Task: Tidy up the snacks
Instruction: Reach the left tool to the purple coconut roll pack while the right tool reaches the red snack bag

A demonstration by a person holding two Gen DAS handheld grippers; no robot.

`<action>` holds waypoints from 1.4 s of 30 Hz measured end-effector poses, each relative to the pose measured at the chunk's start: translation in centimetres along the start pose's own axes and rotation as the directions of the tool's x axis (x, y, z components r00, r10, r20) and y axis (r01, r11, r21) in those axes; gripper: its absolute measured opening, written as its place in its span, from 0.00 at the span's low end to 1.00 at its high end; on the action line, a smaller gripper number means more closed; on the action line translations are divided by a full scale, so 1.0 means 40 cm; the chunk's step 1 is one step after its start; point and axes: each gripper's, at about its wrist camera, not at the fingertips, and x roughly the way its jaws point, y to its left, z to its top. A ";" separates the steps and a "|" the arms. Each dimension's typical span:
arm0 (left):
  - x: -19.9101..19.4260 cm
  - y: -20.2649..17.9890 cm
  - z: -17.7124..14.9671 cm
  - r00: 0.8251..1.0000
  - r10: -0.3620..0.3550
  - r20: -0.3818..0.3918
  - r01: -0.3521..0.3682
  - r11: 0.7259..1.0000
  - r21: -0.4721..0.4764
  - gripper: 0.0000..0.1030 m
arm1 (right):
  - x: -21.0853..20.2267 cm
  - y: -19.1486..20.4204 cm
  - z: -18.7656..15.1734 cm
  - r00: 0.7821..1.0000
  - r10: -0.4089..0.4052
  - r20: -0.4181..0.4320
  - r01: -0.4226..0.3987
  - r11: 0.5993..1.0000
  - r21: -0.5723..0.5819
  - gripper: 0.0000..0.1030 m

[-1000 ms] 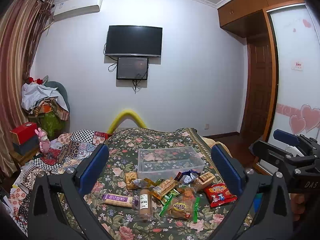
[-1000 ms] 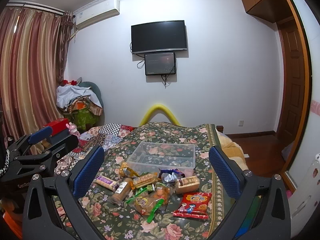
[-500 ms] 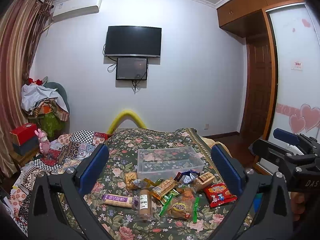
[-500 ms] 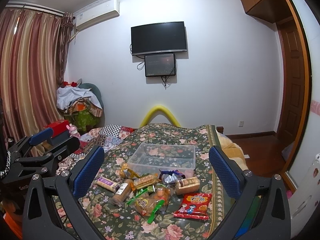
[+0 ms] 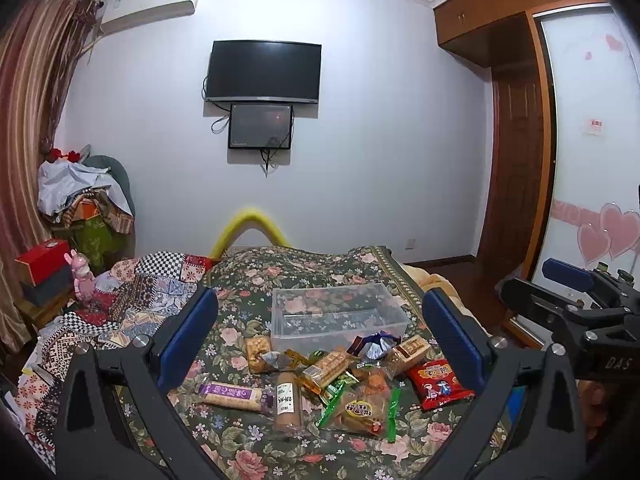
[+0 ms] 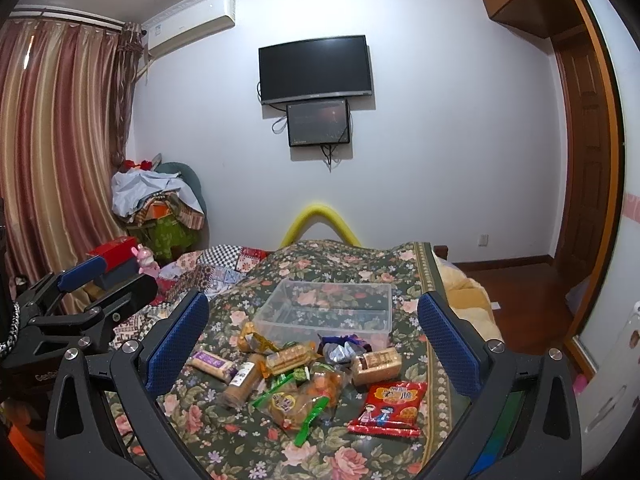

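A pile of snack packets (image 5: 336, 376) (image 6: 304, 372) lies on the floral bedspread in front of a clear plastic box (image 5: 336, 312) (image 6: 332, 308), which holds nothing. The pile includes a red packet (image 5: 438, 384) (image 6: 390, 404), a purple-label biscuit pack (image 5: 234, 394) (image 6: 212, 362) and a brown tube pack (image 5: 287, 400) (image 6: 240, 380). My left gripper (image 5: 320, 340) hovers open above the pile. My right gripper (image 6: 314, 340) is open too, at a similar height, with nothing between its fingers. Each gripper shows at the edge of the other's view.
A patchwork quilt (image 5: 132, 292) lies left of the bedspread. A red box and pink toy (image 5: 80, 276) stand on a side table at left. Wardrobe doors (image 5: 592, 160) and wooden floor are at right. A yellow foam arch (image 6: 320, 220) rises behind the bed.
Both views have shifted only slightly; the snacks and the box lie where they were, and both grippers stay open.
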 end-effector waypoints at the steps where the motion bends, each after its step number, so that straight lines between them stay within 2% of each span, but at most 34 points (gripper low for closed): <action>1: 0.010 0.005 -0.003 1.000 0.003 -0.008 -0.003 1.000 -0.001 1.00 | 0.007 -0.005 -0.005 1.000 -0.001 -0.008 0.001 1.000 0.005 1.00; 5: 0.052 0.027 -0.022 0.999 0.010 -0.049 -0.010 1.000 -0.007 0.98 | 0.040 -0.028 -0.023 0.999 -0.008 -0.044 0.009 1.000 0.025 1.00; 9: 0.106 0.062 -0.057 0.993 0.025 -0.116 -0.027 1.000 -0.011 0.89 | 0.074 -0.061 -0.047 0.996 -0.026 -0.088 0.029 0.999 0.038 0.99; 15: 0.207 0.138 -0.128 0.965 0.066 -0.253 -0.070 0.998 -0.008 0.83 | 0.145 -0.116 -0.096 0.979 -0.050 -0.198 0.063 0.996 0.056 0.90; 20: 0.289 0.183 -0.200 0.929 0.076 -0.362 -0.077 0.997 0.010 0.83 | 0.198 -0.157 -0.143 0.950 -0.070 -0.305 0.092 0.994 0.060 0.86; 24: 0.356 0.229 -0.260 0.889 0.053 -0.455 -0.072 0.997 -0.024 0.83 | 0.231 -0.190 -0.189 0.916 -0.097 -0.389 0.127 0.990 0.053 0.85; 31: 0.464 0.323 -0.343 0.821 0.047 -0.568 -0.113 0.990 -0.080 0.83 | 0.268 -0.250 -0.246 0.855 -0.099 -0.510 0.175 0.979 0.103 0.84; 36: 0.512 0.354 -0.374 0.797 0.033 -0.602 -0.126 0.986 -0.112 0.83 | 0.296 -0.280 -0.272 0.822 -0.081 -0.564 0.197 0.969 0.148 0.84; 42: 0.587 0.379 -0.392 0.763 0.029 -0.646 -0.158 0.977 -0.144 0.84 | 0.303 -0.292 -0.290 0.803 -0.093 -0.589 0.221 0.964 0.149 0.84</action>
